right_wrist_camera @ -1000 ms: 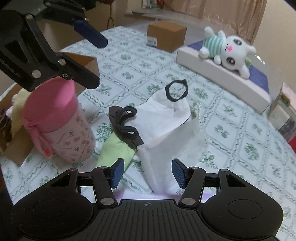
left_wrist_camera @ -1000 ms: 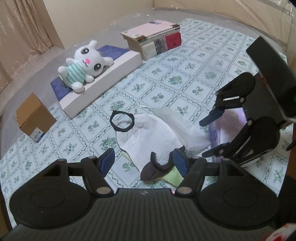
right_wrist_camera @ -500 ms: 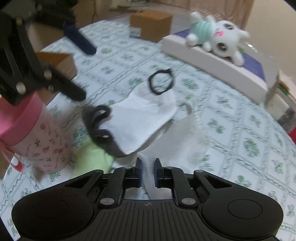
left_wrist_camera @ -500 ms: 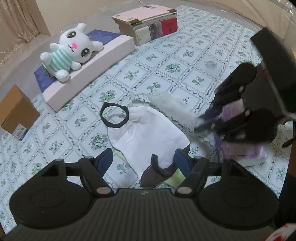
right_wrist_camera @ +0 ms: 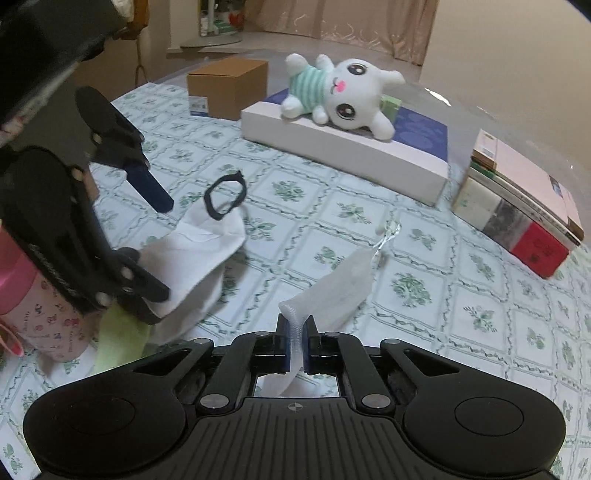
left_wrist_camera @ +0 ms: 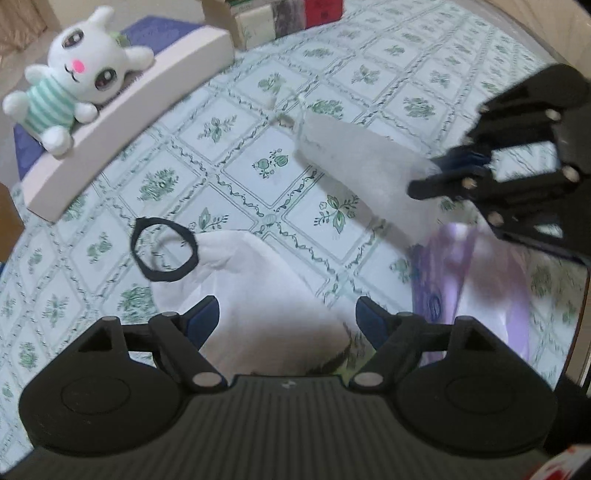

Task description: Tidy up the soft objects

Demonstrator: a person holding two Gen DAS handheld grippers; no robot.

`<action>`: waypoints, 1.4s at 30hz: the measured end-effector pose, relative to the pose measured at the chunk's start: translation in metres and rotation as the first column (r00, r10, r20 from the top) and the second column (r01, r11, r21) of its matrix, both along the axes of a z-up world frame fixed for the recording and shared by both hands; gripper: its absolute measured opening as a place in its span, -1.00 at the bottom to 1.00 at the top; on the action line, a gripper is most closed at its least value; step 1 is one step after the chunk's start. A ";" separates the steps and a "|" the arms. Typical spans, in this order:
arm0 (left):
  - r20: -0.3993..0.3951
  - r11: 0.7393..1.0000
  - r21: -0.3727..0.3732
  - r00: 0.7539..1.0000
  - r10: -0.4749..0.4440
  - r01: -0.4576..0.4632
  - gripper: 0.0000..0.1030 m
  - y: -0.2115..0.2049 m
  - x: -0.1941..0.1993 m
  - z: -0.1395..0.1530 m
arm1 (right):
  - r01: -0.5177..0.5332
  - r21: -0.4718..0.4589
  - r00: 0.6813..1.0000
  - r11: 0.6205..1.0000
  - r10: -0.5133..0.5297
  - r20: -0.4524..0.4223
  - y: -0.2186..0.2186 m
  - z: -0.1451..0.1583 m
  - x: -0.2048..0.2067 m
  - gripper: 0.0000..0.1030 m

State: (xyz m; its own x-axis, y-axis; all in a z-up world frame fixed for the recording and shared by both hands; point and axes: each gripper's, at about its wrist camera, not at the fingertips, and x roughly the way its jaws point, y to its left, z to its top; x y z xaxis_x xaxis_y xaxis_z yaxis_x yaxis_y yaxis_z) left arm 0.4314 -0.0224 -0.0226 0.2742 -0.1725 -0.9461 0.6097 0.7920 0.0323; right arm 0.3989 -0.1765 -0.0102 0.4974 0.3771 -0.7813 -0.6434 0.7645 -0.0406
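Right gripper (right_wrist_camera: pixel 294 341): clenched on one end of white mesh pouch (right_wrist_camera: pixel 332 291); pouch trails away over floral tablecloth (right_wrist_camera: pixel 461 295).
Left gripper (left_wrist_camera: pixel 286 319): jaws have just been opening, nothing pinched, poised over white cloth bag (left_wrist_camera: pixel 255 280).
Bag's black loop (left_wrist_camera: pixel 164 249): ahead-left of left gripper.
Plush bunny (right_wrist_camera: pixel 340 96): far side, on flat box (right_wrist_camera: pixel 347 147).

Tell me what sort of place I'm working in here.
Probably a room in a home: a table under a green-patterned tablecloth, beige curtains behind it, and household odds and ends on it, such as a plush bunny, a stack of books and a cardboard box.
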 end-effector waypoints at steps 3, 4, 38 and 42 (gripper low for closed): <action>-0.020 0.999 0.019 0.999 0.042 -0.042 0.53 -0.008 0.011 -0.012 | 0.003 0.005 1.000 1.000 -0.003 -0.009 -0.008 -0.005 0.003 -0.89; -0.025 0.998 0.027 0.998 0.054 -0.053 0.53 -0.010 0.014 -0.016 | 0.005 0.005 1.000 1.000 -0.004 -0.011 -0.011 -0.007 0.004 -0.89; 0.133 0.963 -0.152 0.961 0.243 -0.222 -0.84 0.014 -0.043 0.111 | 0.036 0.063 0.992 0.997 -0.043 0.115 -0.038 0.077 -0.062 -0.90; 0.155 0.958 -0.192 0.957 0.244 -0.213 -0.84 0.009 -0.064 0.131 | 0.034 0.069 0.989 0.997 -0.044 0.142 -0.040 0.096 -0.084 -0.91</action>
